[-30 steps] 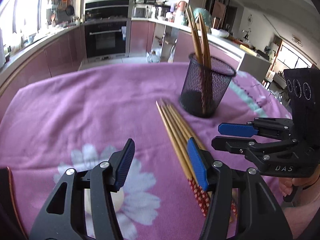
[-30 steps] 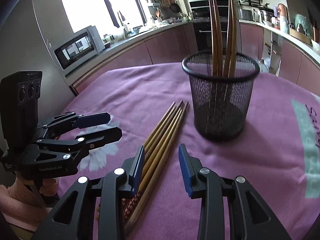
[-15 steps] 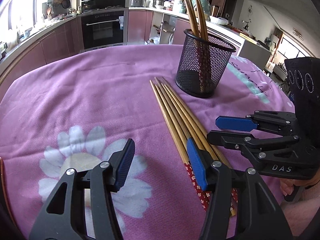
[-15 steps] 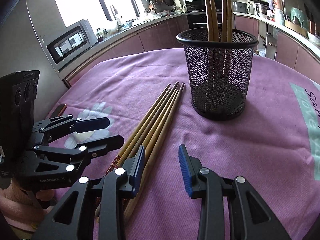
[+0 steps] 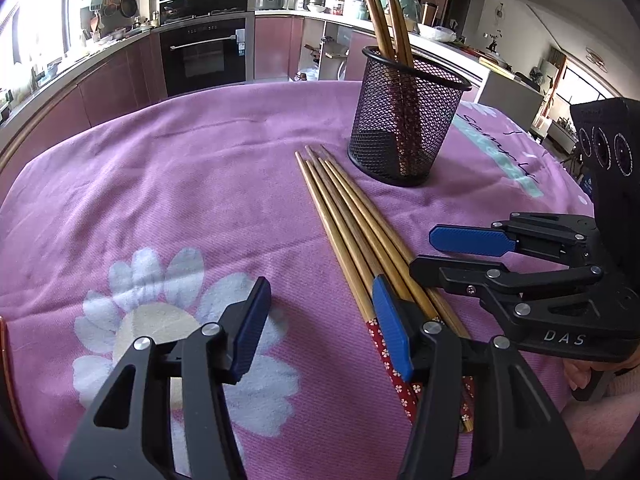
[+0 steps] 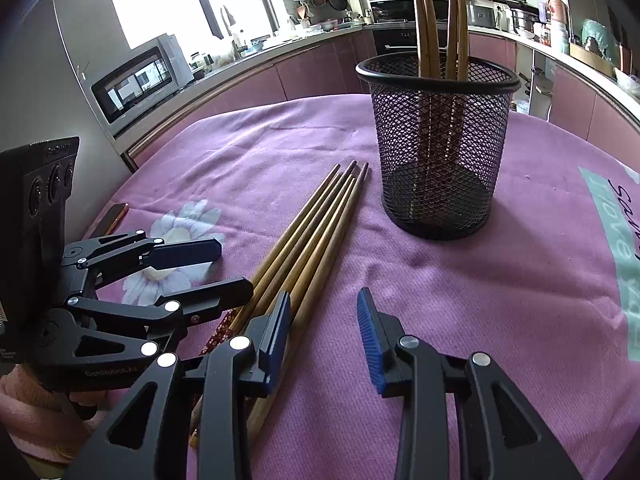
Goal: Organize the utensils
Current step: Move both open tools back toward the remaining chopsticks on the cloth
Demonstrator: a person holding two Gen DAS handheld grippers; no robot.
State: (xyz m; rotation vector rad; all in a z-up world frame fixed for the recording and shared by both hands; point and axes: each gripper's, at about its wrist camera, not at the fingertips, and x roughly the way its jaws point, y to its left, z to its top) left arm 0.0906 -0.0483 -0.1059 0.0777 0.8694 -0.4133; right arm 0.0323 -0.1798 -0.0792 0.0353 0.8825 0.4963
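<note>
While four chopsticks [image 6: 438, 52] stand in the mesh holder [image 6: 436, 148], both parted, empty tools, left [image 5: 320, 328] and right [image 6: 324, 340], flank the loose chopsticks [image 5: 352, 224] for pickup.

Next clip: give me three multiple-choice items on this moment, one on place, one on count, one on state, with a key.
1. Where do the loose wooden chopsticks lie?
A. on the purple cloth
B. on the kitchen counter
C. on the floor

2. How many chopsticks stand in the black mesh cup?
A. none
B. four
C. nine

3. The right gripper is:
A. clamped on the cup
B. open, holding nothing
C. lifting a spoon

Key: 1 A, they rest beside the cup; 2 B, four tips rise above its rim; 3 B, only cloth shows between its blue pads.
</note>
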